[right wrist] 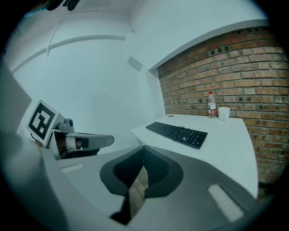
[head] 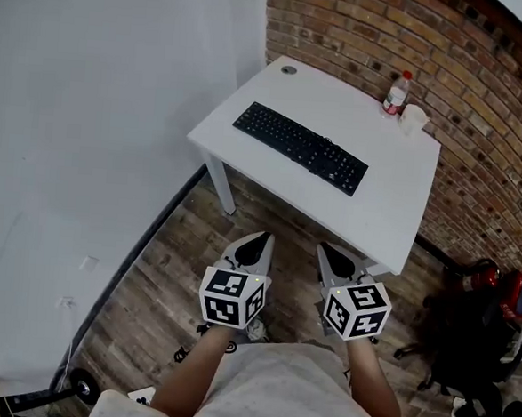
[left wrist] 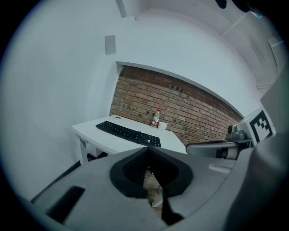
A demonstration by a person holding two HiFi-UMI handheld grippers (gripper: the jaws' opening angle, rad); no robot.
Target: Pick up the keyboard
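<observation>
A black keyboard (head: 300, 147) lies slantwise on the white table (head: 394, 212), also seen in the left gripper view as the keyboard (left wrist: 128, 133) and in the right gripper view as the keyboard (right wrist: 177, 132). My left gripper (head: 259, 239) and right gripper (head: 323, 248) hang side by side over the wooden floor, short of the table's near edge and well apart from the keyboard. Both are shut with nothing between their jaws. The left gripper (left wrist: 147, 148) and right gripper (right wrist: 143, 147) point toward the table.
A water bottle (head: 396, 93) and a white cup (head: 413, 119) stand at the table's far right by the brick wall (head: 482, 103). A white wall (head: 90, 102) runs along the left. Dark chairs and bags (head: 475, 334) crowd the floor at right.
</observation>
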